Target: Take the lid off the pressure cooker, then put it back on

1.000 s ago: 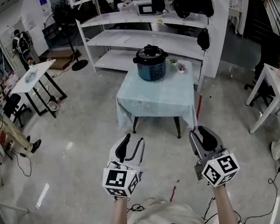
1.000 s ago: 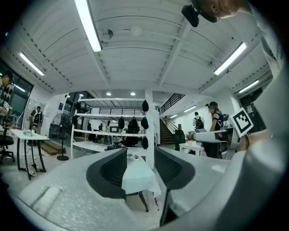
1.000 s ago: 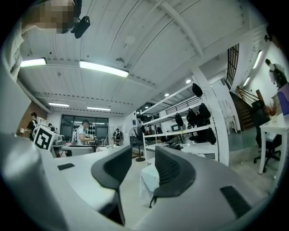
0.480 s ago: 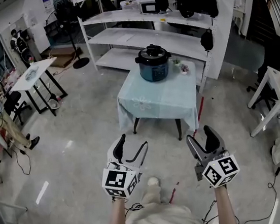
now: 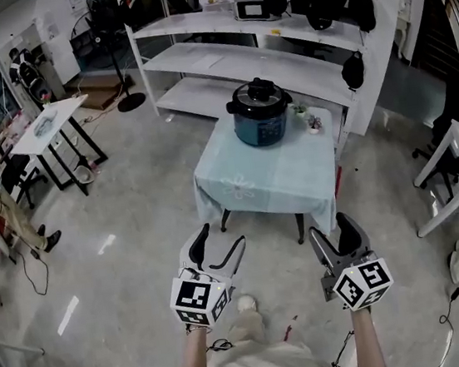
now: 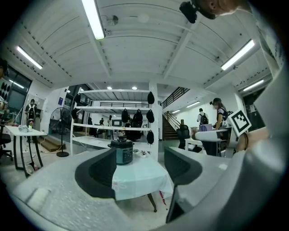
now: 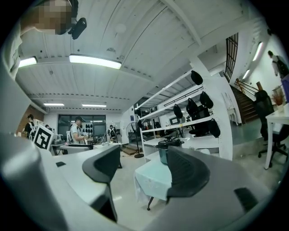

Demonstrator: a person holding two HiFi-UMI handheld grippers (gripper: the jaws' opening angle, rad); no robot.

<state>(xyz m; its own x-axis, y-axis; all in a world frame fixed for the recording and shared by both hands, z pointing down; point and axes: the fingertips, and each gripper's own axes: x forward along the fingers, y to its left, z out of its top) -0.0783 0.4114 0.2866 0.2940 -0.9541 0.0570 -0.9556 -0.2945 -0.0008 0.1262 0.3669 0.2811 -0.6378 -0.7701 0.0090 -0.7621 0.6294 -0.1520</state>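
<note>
Your pressure cooker (image 5: 261,125) has a glossy, dark blue body that looks like metal, and its black lid (image 5: 258,96) shines smooth like plastic. The pale tablecloth (image 5: 263,184) under it is soft, matt cloth, hanging in folds at the edges. The floor (image 5: 129,250) is polished and reflects light.

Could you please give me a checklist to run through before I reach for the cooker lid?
1. Jaws of the left gripper apart and empty: ok, they have just opened.
2. Jaws of the right gripper apart and empty: ok, likewise just opened.
3. The lid sits on the pressure cooker: ok.
4. The pressure cooker within reach: not ok; its table stands well ahead.
5. The lid's lock released: cannot tell.
</note>
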